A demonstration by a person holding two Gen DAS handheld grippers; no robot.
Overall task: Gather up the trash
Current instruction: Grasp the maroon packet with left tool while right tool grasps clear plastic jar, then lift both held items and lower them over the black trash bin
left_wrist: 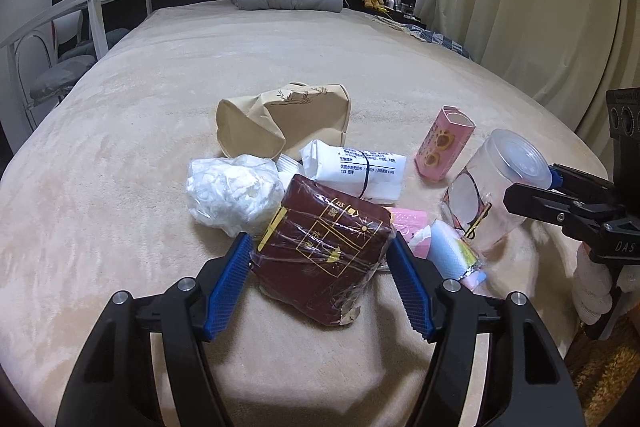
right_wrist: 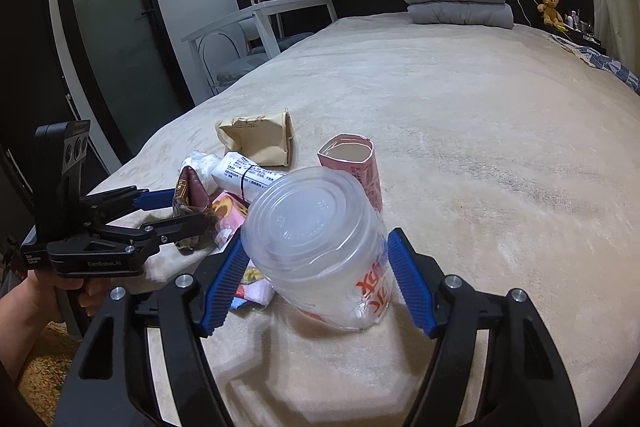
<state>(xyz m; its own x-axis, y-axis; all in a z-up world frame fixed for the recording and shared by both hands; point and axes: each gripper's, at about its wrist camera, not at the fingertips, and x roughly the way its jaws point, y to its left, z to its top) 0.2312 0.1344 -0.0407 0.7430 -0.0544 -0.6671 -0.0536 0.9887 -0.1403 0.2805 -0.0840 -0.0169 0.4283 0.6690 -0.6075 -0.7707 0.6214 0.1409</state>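
Trash lies uncollected on the beige bed [left_wrist: 160,107]; left claw [left_wrist: 320,247] clasps a maroon plastic-wrapped packet [left_wrist: 324,247]; right claw [right_wrist: 316,247] clasps a clear plastic cup [right_wrist: 320,247].

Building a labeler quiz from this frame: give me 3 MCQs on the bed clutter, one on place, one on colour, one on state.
1. What does the pink carton rest on?
A floor
B bed
C chair

2. What colour is the packet in the left gripper?
A green
B yellow
C maroon

3. How is the clear cup in the right gripper?
A upright
B tipped, its closed end toward the camera
C crushed flat

Key:
1 B, it stands on the beige bed.
2 C, its wrap is dark red with gold lines.
3 B, the right wrist view looks onto its round closed end.
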